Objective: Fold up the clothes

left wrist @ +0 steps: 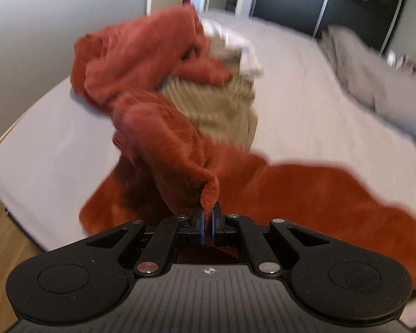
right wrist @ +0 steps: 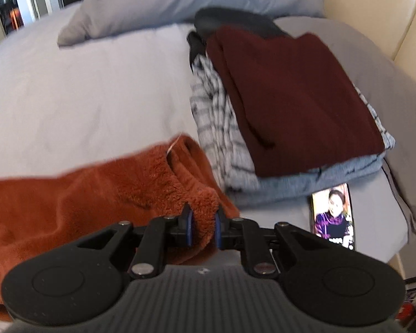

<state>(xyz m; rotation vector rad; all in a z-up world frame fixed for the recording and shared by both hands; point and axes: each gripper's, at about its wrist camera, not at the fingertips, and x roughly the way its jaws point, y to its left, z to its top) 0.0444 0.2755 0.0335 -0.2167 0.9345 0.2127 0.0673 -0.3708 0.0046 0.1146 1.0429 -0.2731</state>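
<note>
A rust-orange fleece garment (left wrist: 305, 186) lies spread over the grey bed sheet (left wrist: 296, 88). My left gripper (left wrist: 208, 217) is shut on a thin edge of it, and a twisted length of the fleece (left wrist: 163, 144) runs up from the jaws. In the right wrist view the same orange fleece (right wrist: 77, 191) stretches to the left, and my right gripper (right wrist: 203, 226) is shut on its thick rolled hem. A beige ribbed garment (left wrist: 222, 105) lies in a heap behind the fleece.
A folded stack (right wrist: 299, 102), maroon on top of striped and light-blue pieces, sits at the right. A phone (right wrist: 332, 216) with a lit screen lies beside it. Grey pillows (right wrist: 180, 0) (left wrist: 374, 77) rest at the bed's far side. White cloth (left wrist: 235, 44) shows behind the beige heap.
</note>
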